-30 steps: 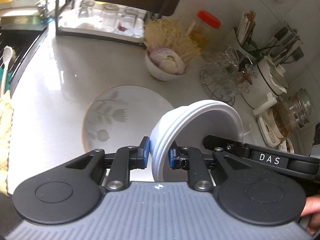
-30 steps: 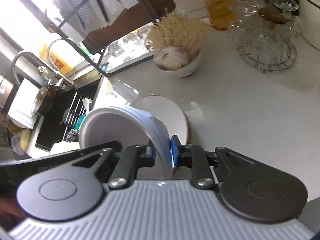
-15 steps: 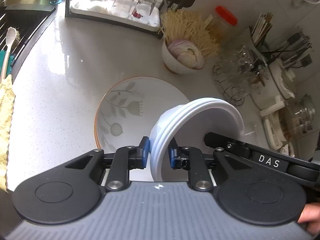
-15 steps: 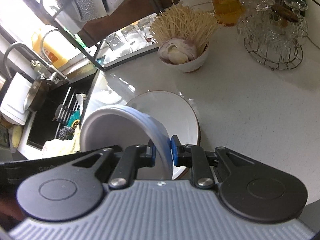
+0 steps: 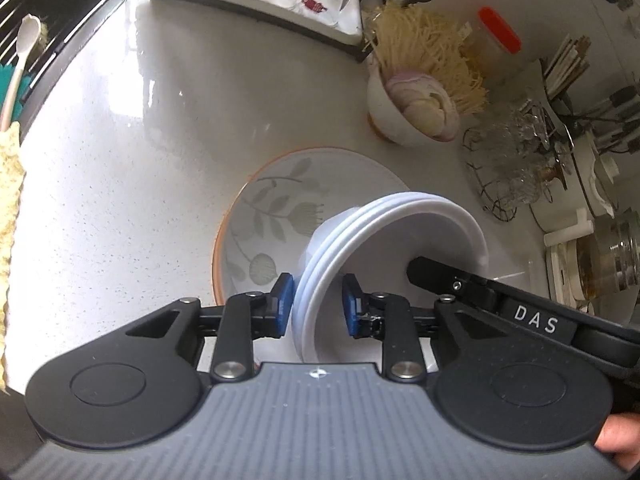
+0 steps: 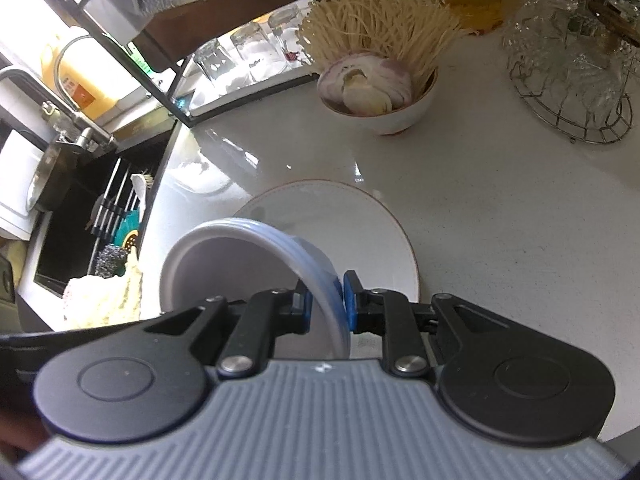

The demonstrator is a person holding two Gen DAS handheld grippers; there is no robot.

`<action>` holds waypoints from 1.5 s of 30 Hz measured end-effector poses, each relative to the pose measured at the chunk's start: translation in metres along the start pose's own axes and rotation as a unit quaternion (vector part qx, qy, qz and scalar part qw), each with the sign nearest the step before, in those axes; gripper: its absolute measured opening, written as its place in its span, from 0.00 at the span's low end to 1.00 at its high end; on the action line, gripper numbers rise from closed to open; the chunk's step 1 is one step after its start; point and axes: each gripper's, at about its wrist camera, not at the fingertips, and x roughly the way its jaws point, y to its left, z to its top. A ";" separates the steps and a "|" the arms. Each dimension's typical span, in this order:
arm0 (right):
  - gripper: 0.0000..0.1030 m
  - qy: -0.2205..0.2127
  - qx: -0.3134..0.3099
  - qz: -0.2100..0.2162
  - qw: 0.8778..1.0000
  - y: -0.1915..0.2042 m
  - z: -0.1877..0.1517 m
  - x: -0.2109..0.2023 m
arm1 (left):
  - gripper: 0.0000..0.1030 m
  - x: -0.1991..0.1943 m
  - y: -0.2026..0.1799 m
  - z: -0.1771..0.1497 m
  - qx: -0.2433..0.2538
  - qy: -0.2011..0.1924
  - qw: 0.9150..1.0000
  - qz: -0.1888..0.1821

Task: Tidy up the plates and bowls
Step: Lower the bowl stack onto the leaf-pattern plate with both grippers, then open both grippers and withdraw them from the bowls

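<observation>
A glossy white counter (image 5: 120,168) ran to a dark sink (image 6: 80,208). On it lay a leaf-patterned plate (image 5: 276,200). Above the plate, nested white bowls (image 5: 384,236) stood on edge. The left gripper (image 5: 316,308) had just been loosening around their rim; the right gripper (image 6: 326,300) clenched the opposite rim. Their bases were hidden.

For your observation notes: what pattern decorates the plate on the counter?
Pale grey-green leaves and flowers on the plate, orange rim; left wrist view.

Black left gripper (image 5: 318,310), blue-padded jaws, "DAS" label
</observation>
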 end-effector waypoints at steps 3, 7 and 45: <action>0.20 0.011 0.011 -0.008 1.000 -0.005 -0.003 0.008 | 0.29 0.008 0.001 0.000 0.005 0.006 1.000 0.005; 0.20 0.011 0.009 -0.007 1.000 -0.008 -0.005 0.014 | 0.29 0.016 0.002 0.001 0.005 0.010 1.000 0.006; 0.38 -0.098 -0.036 0.050 0.993 -0.003 -0.038 -0.096 | 0.44 -0.106 -0.040 -0.054 0.045 -0.128 0.990 0.039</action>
